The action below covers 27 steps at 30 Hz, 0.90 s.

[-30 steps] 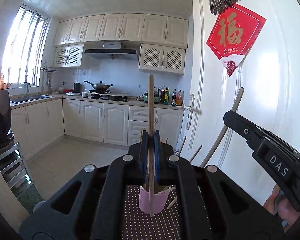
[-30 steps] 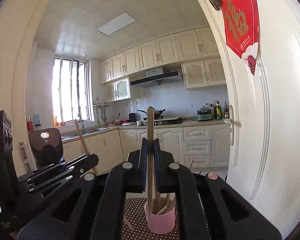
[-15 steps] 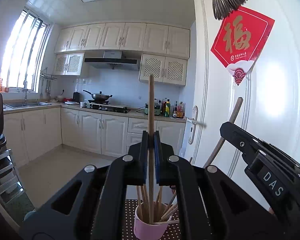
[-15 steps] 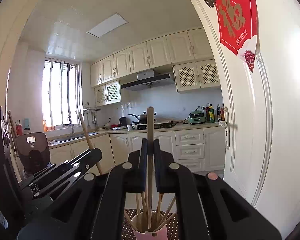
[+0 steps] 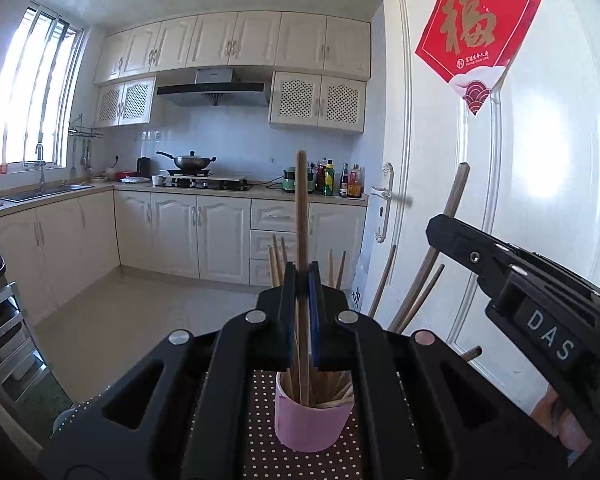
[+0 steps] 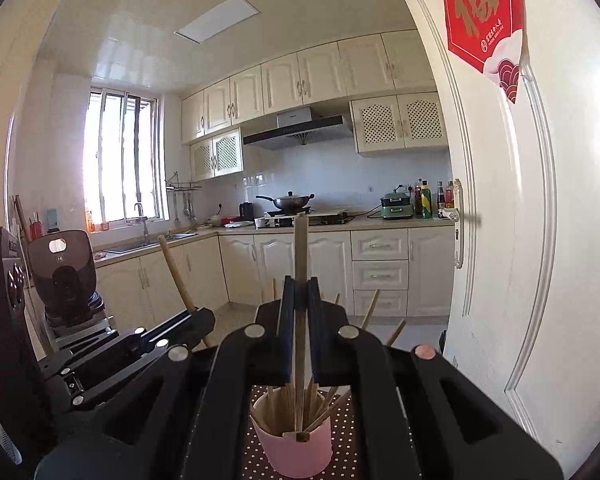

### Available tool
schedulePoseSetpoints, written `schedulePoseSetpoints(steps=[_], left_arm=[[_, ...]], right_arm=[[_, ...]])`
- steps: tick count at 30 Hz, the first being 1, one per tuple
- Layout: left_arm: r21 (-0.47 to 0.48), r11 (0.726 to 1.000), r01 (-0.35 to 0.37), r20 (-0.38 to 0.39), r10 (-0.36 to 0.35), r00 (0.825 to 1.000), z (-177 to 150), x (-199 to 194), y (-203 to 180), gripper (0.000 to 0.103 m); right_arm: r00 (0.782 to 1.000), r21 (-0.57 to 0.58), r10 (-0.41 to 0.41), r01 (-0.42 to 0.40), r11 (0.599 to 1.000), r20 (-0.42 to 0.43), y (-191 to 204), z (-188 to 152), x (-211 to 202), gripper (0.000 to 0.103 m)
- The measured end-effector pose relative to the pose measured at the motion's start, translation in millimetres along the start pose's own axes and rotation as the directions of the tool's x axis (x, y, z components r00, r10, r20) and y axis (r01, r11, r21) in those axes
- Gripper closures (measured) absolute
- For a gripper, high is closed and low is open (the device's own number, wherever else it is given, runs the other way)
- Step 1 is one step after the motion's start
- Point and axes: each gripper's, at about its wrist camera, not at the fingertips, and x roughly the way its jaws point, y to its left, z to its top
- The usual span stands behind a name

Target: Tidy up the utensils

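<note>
A home kitchen: cream cabinets [image 5: 236, 42], a hood [image 5: 214, 89] over a wok [image 5: 190, 160], a sink [image 5: 44, 192] at the left window [image 5: 32, 92].

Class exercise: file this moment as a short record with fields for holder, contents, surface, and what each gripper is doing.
holder: pink cup, upright
contents: wooden chopsticks fanned inside
surface: brown dotted mat
left gripper: shut on one chopstick, lower end inside the cup
right gripper: shut on another chopstick, lower end at the cup's rim
</note>
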Motion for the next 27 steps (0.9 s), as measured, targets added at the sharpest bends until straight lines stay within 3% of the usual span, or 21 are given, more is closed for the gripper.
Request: schedulePoseSetpoints(steps=[12,18,19,21,27], left_arm=[[-0.007,1.0,-0.004,-0.069,0.003,0.998,-7,-4,7,0.096],[-0.026,0.999,-0.019,-0.105,0.016,0.994,-7,-15,15,0.096],[-0.03,0.999,-0.02,-0.11,0.016,0.994,-6,-18,17,0.096],[-0.039,0.999,-0.032,-0.114,0.027,0.993,-4,-26,21,0.096],[-0.037,0.996,-0.084,-0.124,0.078,0.989,1,-70,32,0.096]], right_arm=[[0.993,0.019,-0.006,0.009,1.0,-0.121,-5,-29,16,0.098],[0.992,0.039,0.002,0.003,0.999,-0.127,-2,-19,4,0.096],[0.993,0.039,0.001,0.004,0.999,-0.122,-1,-17,1,0.094],[0.995,0.042,0.005,-0.001,0.999,-0.104,1,-8,-10,0.075],[0.997,0.035,0.026,-0.023,0.999,-0.07,10,11,-54,0.065]])
